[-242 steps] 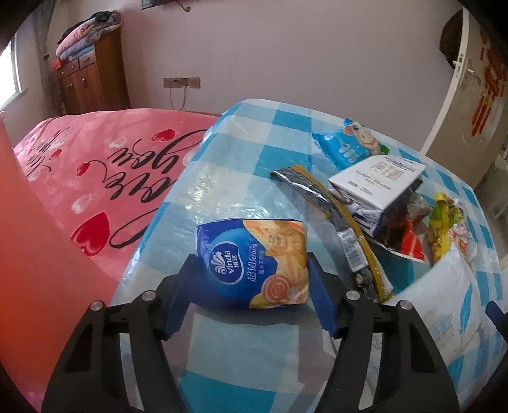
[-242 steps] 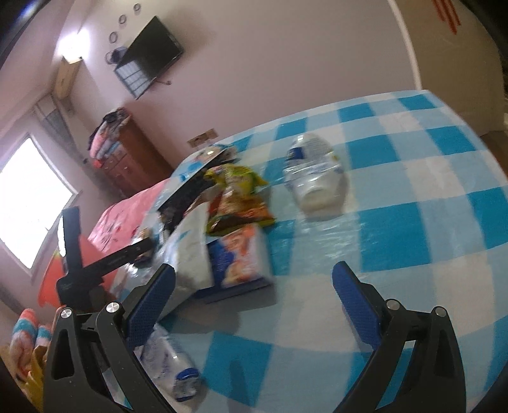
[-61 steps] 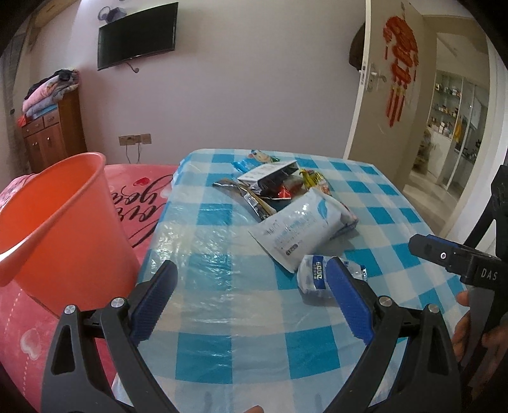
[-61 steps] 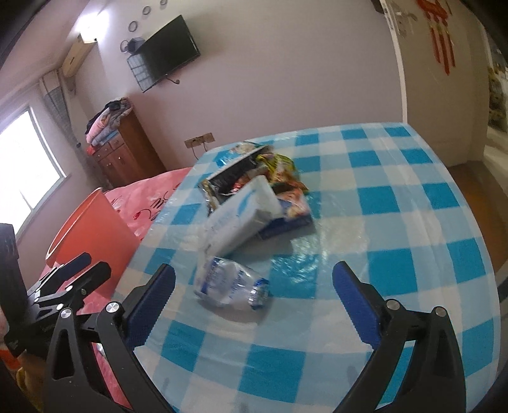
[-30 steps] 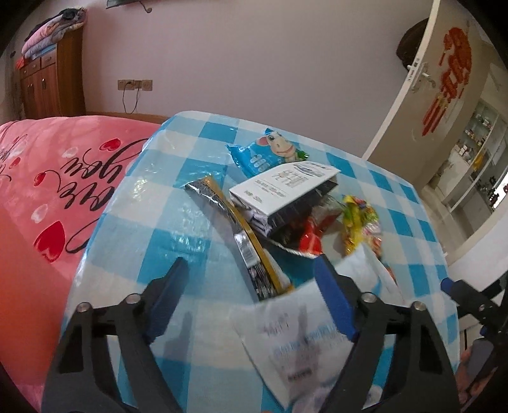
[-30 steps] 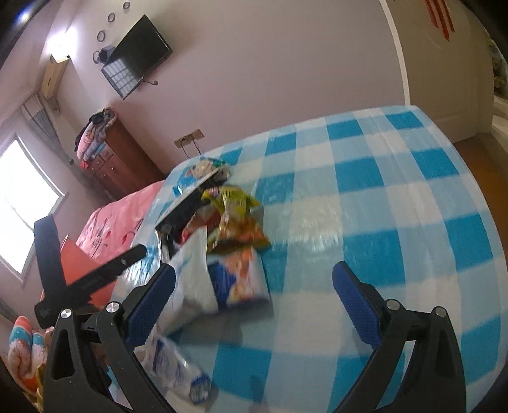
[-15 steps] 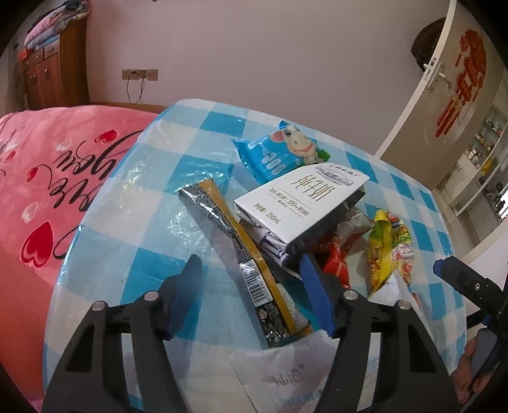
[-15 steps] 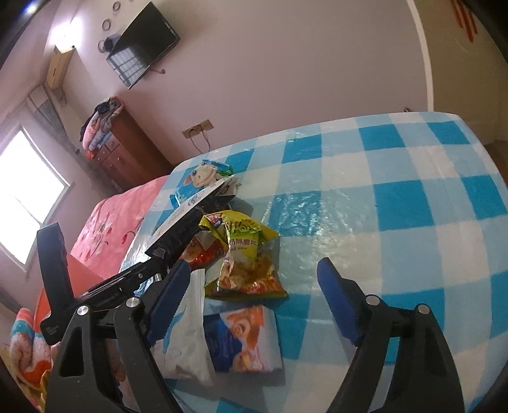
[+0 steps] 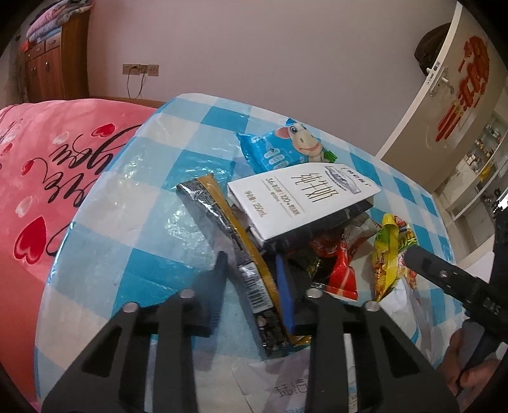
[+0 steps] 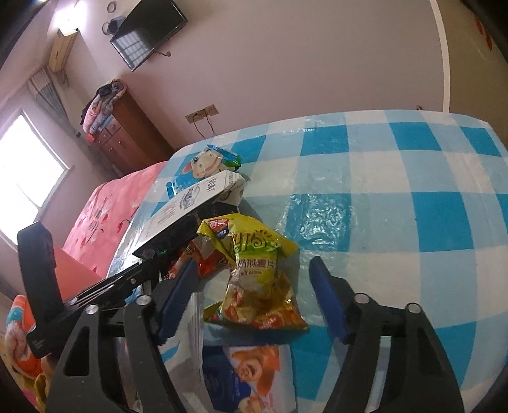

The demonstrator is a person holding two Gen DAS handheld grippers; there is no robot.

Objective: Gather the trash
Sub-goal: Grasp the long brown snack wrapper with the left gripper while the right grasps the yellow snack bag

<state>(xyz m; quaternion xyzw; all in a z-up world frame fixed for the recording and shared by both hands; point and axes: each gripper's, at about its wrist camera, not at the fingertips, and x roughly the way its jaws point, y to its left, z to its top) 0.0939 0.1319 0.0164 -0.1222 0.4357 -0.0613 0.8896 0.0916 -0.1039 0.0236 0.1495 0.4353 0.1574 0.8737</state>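
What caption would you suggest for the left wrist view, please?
Left gripper closing around a long black-and-gold wrapper beside a milk carton on the checked tablecloth.

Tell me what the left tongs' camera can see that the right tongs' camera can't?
Only the left view shows the long black-and-gold wrapper between the left tongs, and the door. Only the right view shows the TV, the window and the open right tongs around the yellow chip bag. Both show the white milk carton, yellow chip bag and checkered table.
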